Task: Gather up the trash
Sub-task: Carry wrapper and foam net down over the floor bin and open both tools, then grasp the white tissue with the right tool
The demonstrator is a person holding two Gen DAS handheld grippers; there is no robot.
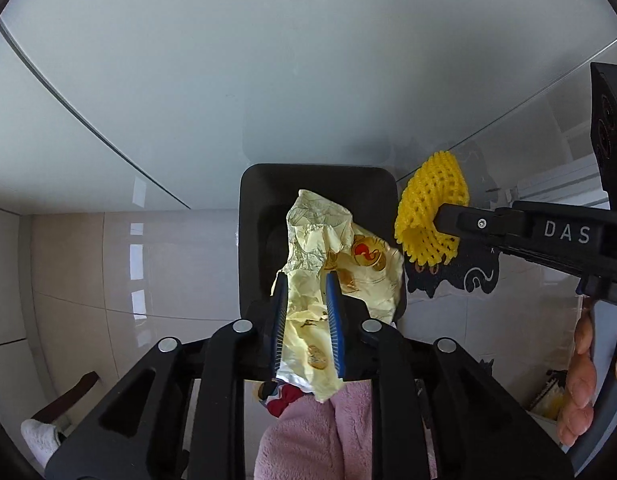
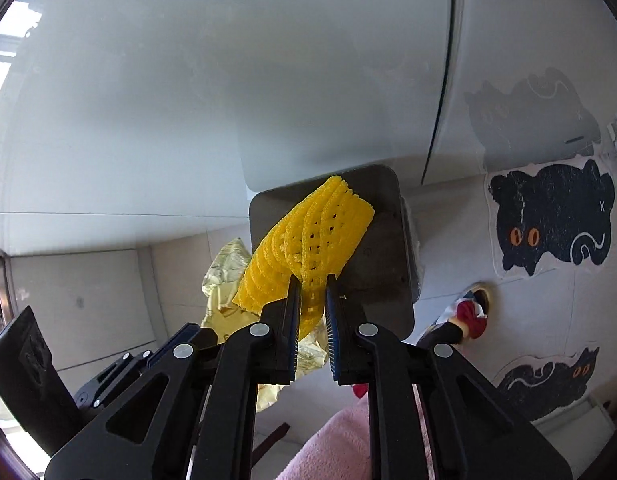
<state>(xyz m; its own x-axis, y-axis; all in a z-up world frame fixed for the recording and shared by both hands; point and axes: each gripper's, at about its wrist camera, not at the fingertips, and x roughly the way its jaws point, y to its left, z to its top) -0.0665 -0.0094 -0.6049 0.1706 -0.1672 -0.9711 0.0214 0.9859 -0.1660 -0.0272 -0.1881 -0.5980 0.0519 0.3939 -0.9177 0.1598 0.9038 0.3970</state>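
My left gripper (image 1: 306, 280) is shut on a crumpled pale yellow wrapper (image 1: 332, 240) and holds it over the open black trash bin (image 1: 260, 192) on the floor. My right gripper (image 2: 312, 282) is shut on a yellow foam fruit net (image 2: 308, 236) and holds it above the bin's open lid (image 2: 384, 248). In the left wrist view the right gripper (image 1: 440, 220) comes in from the right with the net (image 1: 428, 208) just right of the bin. The wrapper also shows in the right wrist view (image 2: 224, 272), left of the net.
The bin stands against a white cabinet (image 1: 268, 60) on a beige tiled floor (image 1: 108, 272). A black cat-shaped mat (image 2: 548, 216) lies to the right, a second one (image 2: 548, 380) nearer. A pink fluffy garment (image 1: 308, 432) and a slipper (image 2: 468, 312) are below.
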